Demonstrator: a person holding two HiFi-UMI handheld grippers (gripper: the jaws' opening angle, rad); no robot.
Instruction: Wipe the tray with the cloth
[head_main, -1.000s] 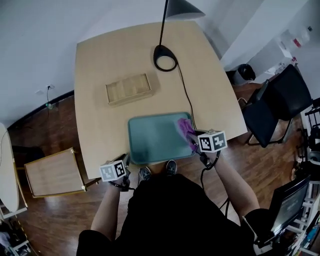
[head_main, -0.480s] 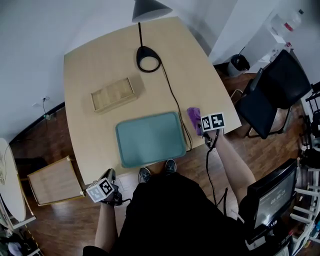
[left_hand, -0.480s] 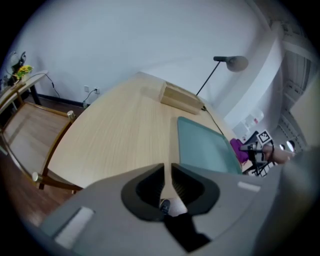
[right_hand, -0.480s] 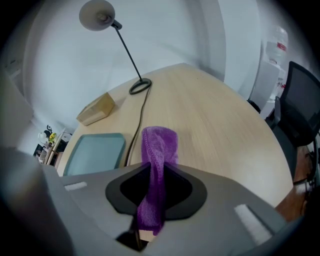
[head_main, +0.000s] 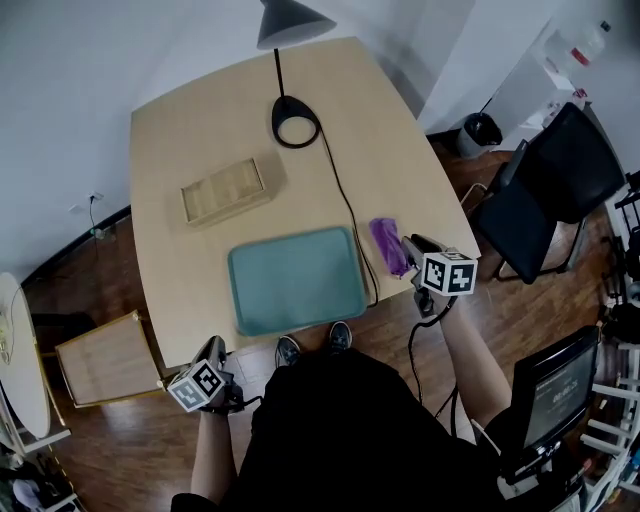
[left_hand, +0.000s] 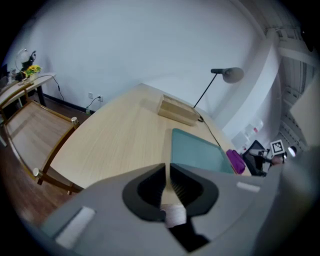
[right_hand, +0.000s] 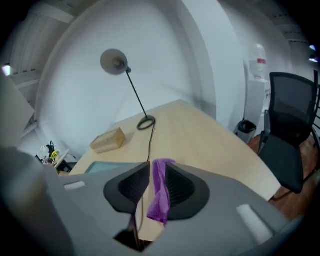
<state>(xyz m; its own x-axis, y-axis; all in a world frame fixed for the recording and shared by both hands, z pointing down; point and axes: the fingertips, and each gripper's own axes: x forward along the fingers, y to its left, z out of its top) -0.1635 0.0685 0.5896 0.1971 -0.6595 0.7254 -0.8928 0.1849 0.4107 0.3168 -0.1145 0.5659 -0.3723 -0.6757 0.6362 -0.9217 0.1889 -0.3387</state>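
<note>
Cloth (head_main: 388, 246) lies loose between jaws of your R hand-held gripper (head_main: 414, 244), just opening, at right edge of surface (head_main: 200, 130); tray (head_main: 295, 280) to its left.

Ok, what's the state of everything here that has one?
Tray: lying flat, empty.
Cloth: bunched up, right of the tray.
Right gripper: jaws have just been opening, cloth loose between them.
Left gripper: jaws together, empty.
Lamp: standing upright.
</note>
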